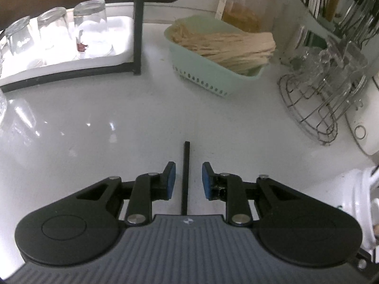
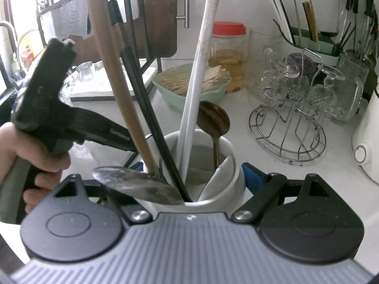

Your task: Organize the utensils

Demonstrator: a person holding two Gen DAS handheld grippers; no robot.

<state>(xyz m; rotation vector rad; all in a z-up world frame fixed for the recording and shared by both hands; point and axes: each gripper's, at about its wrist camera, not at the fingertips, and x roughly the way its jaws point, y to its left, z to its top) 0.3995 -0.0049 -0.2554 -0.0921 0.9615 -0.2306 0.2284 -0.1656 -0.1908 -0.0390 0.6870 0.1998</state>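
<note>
1. No word, brand or number is showing clearly enough to read in either view.
2. Yellow package (image 2: 28, 50), standing far left of the red-lidded jar (image 2: 227, 47) in the right wrist view: a red label band is carrying print, too blurred to make out.
3. White tag (image 1: 222, 4), leaning against the same jar (image 1: 246, 7) in the left wrist view: any marks on it are staying illegible.

Mint-green basket (image 1: 203, 71), red-lidded jar (image 2: 227, 45), white holder (image 2: 233, 177)
</note>
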